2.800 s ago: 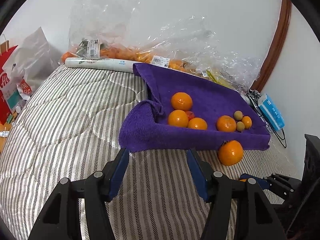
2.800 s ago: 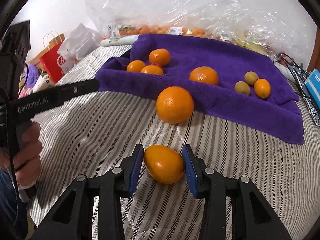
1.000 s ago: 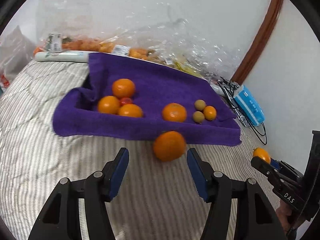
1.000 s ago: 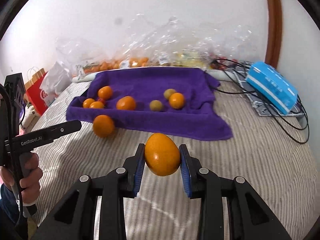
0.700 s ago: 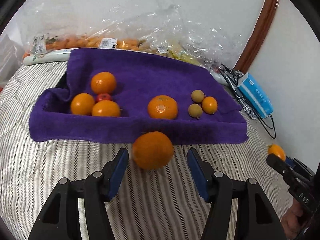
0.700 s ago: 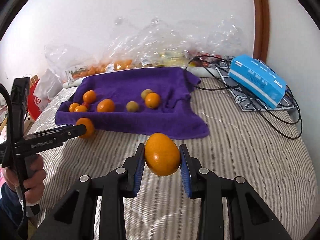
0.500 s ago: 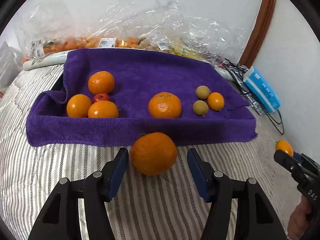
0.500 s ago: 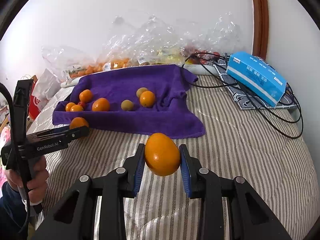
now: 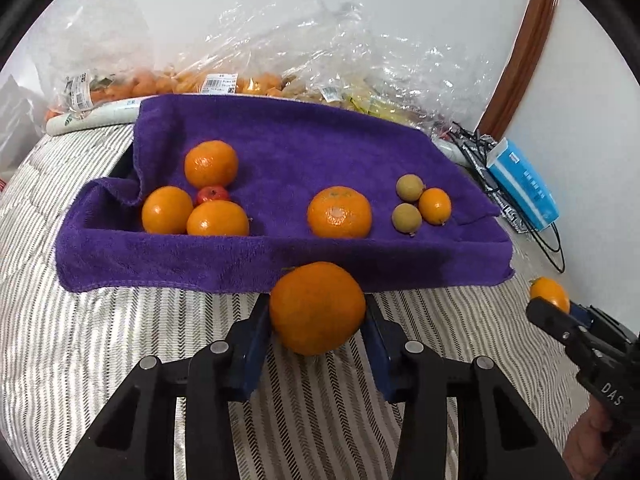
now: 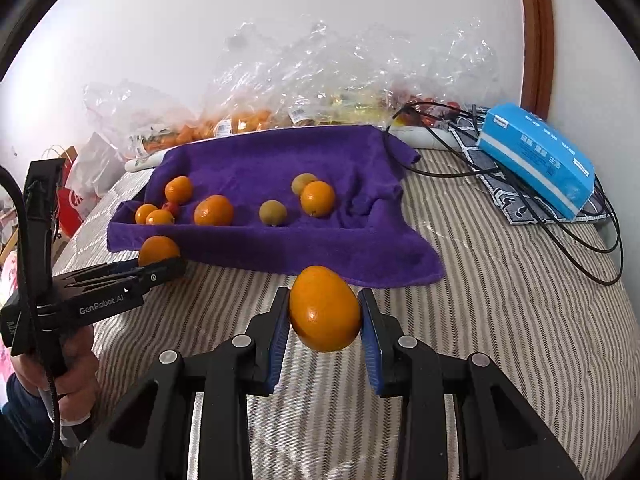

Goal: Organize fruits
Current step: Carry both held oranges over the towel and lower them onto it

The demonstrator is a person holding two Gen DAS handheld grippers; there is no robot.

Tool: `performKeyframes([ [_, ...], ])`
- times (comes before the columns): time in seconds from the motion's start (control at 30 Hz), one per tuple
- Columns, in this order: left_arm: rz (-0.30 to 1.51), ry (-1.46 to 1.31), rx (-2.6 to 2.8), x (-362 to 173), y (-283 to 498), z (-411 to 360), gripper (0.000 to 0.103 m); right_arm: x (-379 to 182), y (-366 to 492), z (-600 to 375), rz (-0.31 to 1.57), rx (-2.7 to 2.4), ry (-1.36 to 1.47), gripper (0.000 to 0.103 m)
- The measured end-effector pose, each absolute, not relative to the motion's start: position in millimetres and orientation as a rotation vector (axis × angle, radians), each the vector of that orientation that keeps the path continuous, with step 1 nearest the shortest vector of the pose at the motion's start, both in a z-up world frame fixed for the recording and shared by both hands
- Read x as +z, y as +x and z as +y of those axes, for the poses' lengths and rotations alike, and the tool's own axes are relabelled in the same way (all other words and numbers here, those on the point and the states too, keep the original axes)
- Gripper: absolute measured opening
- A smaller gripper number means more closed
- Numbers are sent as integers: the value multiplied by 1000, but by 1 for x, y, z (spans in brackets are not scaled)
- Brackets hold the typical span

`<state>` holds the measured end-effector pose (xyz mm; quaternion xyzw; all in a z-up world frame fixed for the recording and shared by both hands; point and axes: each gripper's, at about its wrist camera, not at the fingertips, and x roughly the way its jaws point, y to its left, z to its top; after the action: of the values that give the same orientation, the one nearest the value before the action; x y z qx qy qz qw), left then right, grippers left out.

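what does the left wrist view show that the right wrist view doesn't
Only the left wrist view shows the left gripper from behind, its blue fingers touching the round orange on the striped bedding.

Only the right wrist view shows the person's hand, the red bag and the right gripper holding the oval orange close up.

Both show the purple towel, its fruit and the blue box.

Bare towel (image 9: 280,160) between fruit clusters
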<state>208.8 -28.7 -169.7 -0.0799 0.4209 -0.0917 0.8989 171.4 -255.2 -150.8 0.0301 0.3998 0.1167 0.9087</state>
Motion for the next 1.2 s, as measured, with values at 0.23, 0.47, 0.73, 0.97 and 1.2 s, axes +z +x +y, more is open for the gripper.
performKeyframes([
  [0.23, 850, -162, -189, -155, 196, -19, 41, -144, 162, -244, 808, 229, 74, 33],
  [0.47, 829, -157, -192, -129, 181, -7, 41, -118, 150, -236, 763, 200, 94, 33],
  [0.73, 794, -181, -169, -106, 177, 15, 41, -90, 159, -221, 731, 187, 76, 33],
  [0.97, 792, -207, -161, -106, 192, 32, 41, -78, 180, -213, 720, 209, 103, 33],
  [1.2, 784, -208, -168, -104, 221, 33, 41, -78, 213, -210, 725, 186, 107, 33],
])
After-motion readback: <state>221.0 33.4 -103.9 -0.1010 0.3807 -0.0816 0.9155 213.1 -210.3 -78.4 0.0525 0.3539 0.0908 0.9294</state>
